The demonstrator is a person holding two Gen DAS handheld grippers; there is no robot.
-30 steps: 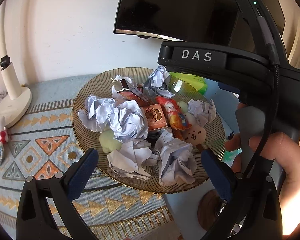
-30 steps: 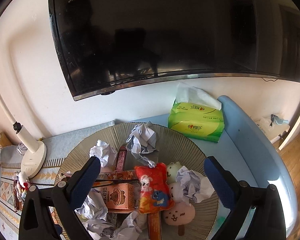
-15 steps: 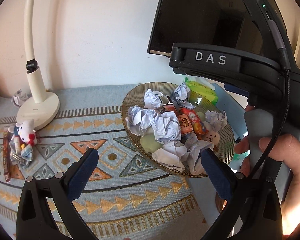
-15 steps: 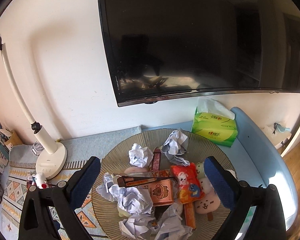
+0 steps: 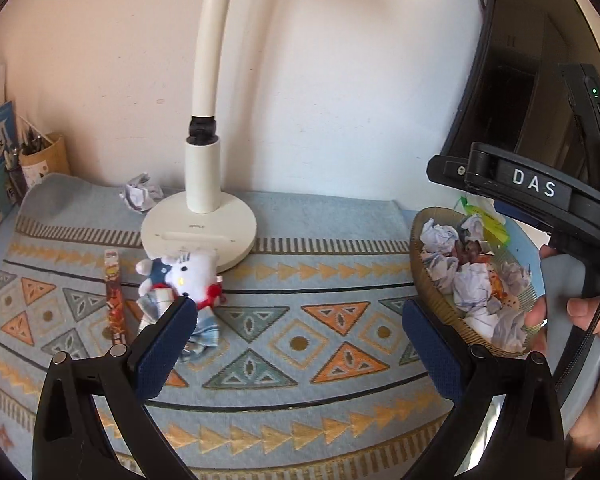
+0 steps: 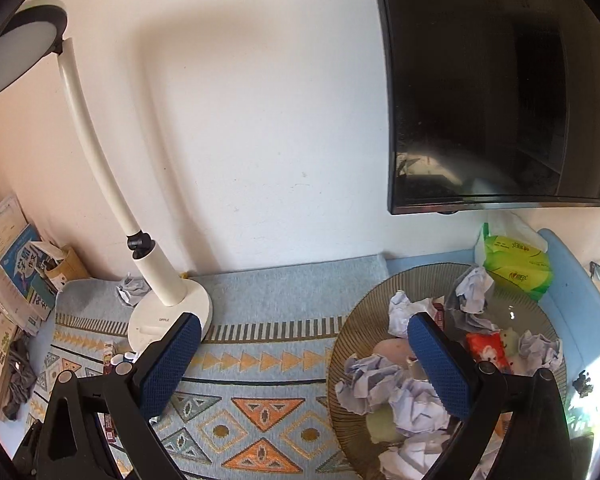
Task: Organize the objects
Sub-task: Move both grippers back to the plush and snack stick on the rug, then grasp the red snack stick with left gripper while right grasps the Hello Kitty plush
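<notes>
Objects for sorting fill the brown bowl (image 6: 342,354) at lower right of the right wrist view. Both the left gripper (image 5: 300,344) and right gripper (image 6: 304,360) gape wide, empty, above the patterned mat (image 5: 260,264); a plush cat (image 5: 188,276) lies left of centre by the lamp base (image 5: 198,236).

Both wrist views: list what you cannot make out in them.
- Bowl: right wrist view, near rim cut off by the frame edge and the right finger.
- Plush toy: left wrist view, lower part behind the left finger.
- Pen cup: left wrist view, contents too small.
- Books: right wrist view, titles blurred.
</notes>
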